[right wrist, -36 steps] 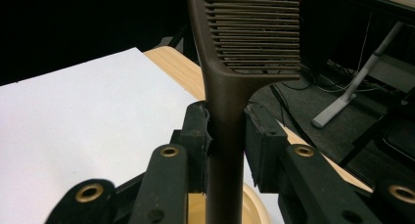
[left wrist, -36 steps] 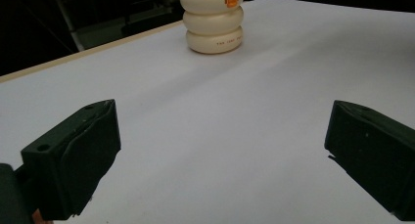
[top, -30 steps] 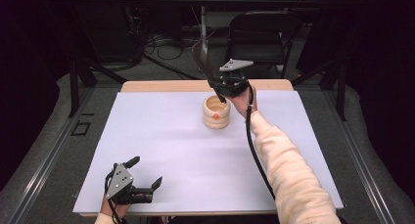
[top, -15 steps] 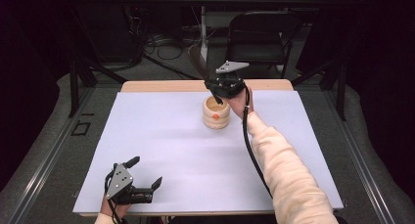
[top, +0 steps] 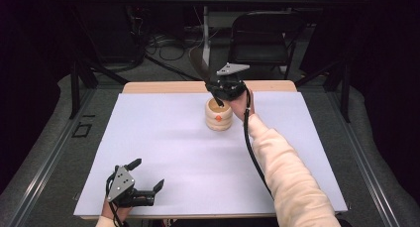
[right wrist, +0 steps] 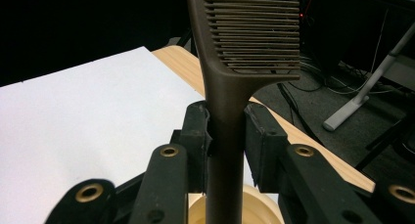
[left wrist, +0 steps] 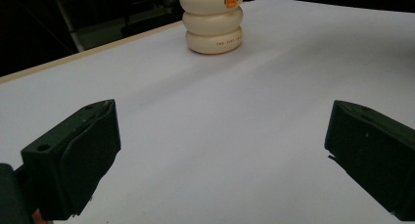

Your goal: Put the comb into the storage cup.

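Comb clamped over the cup, other claw idle

Left gripper (top: 140, 186) sits at about 7 o'clock on the white-covered table (top: 163, 138), jaws spread wide, holding nothing. Further back near 12 o'clock, right gripper (right wrist: 226, 136) is clenched on the handle of a dark brown plastic comb (right wrist: 230, 77), right above the cream ribbed ring-stack cup (top: 219, 115)
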Demonstrator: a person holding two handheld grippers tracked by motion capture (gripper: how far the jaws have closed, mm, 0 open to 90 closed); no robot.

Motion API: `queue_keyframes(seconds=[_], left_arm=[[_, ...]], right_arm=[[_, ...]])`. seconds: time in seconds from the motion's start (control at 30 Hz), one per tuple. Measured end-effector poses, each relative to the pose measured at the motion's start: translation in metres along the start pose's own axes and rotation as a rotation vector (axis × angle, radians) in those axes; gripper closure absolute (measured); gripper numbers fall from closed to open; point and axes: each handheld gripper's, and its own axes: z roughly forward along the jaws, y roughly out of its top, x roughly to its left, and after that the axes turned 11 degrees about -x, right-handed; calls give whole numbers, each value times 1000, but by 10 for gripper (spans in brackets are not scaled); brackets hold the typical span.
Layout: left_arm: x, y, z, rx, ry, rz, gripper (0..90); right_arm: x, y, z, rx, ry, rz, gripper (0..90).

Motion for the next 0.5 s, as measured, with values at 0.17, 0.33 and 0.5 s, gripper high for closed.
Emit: queue_keyframes(seconds=[0.17,0.33,0.5], left_arm=[[0,0,0,0,0,0,3],[0,0,0,0,0,-1,3],[0,0,0,1,0,0,3]], right_arm=[[0,-3,2,3,4,0,720],[-1,-7,5,11,3,4,720],[-1,-9,6,15,3,6,720]])
